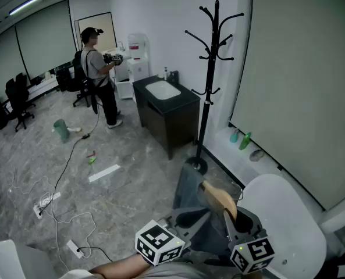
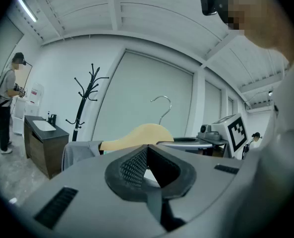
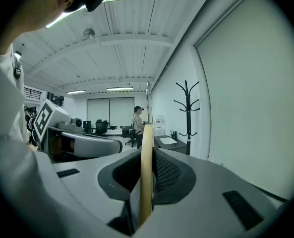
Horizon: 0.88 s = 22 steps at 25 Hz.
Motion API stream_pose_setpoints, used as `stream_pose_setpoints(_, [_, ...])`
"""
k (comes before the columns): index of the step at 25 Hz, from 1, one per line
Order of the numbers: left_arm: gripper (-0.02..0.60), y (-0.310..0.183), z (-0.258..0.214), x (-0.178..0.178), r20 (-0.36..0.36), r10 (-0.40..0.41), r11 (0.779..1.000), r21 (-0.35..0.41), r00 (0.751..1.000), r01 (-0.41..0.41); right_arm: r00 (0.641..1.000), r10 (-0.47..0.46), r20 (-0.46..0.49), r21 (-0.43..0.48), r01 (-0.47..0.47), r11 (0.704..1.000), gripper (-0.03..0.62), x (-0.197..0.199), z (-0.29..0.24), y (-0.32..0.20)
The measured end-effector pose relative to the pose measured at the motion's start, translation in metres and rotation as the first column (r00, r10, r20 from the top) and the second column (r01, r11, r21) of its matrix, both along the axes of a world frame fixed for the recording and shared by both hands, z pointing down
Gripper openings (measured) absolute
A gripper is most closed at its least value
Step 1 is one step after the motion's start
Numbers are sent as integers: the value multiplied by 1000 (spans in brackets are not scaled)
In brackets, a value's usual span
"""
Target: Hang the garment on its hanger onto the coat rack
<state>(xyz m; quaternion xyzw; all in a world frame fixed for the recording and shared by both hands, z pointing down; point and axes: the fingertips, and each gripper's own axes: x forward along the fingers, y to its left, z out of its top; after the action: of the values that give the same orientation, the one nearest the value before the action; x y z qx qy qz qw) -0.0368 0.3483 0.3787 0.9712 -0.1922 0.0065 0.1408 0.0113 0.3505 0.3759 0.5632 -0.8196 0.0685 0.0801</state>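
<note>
The black coat rack (image 1: 210, 68) stands by the wall, beyond my grippers; it also shows as the coat rack (image 2: 85, 95) and the coat rack (image 3: 188, 115). A grey garment (image 1: 189, 193) hangs on a wooden hanger (image 1: 219, 199) just in front of me. My right gripper (image 1: 233, 217) is shut on the hanger (image 3: 147, 162), whose edge stands upright between the jaws. My left gripper (image 1: 191, 218) sits low against the garment, jaws together with a pale sliver of cloth between the pads (image 2: 134, 165). Above it rise the hanger (image 2: 137, 135) and its metal hook (image 2: 162, 108).
A black cabinet (image 1: 166, 106) with a white sink stands left of the rack. A person (image 1: 96, 74) stands farther back. A white rounded seat (image 1: 283, 220) is at my right. Cables (image 1: 61, 208) trail over the floor at the left. Small bottles (image 1: 242, 139) sit along the wall ledge.
</note>
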Motion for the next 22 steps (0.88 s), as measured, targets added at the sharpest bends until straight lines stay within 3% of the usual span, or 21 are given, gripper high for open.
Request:
stream_pose_setpoints(12, [5,-8,3,-24,-14,-9,1000,-12,1000,9,1000,-9,14,-12,10,1000,63,-21,0,-8])
stream_pose_setpoints(22, [5,-28,9,-69,-26,-29,1000,-12,999,29,999,34,-7,29,-34,999,63,-26,-15,-36])
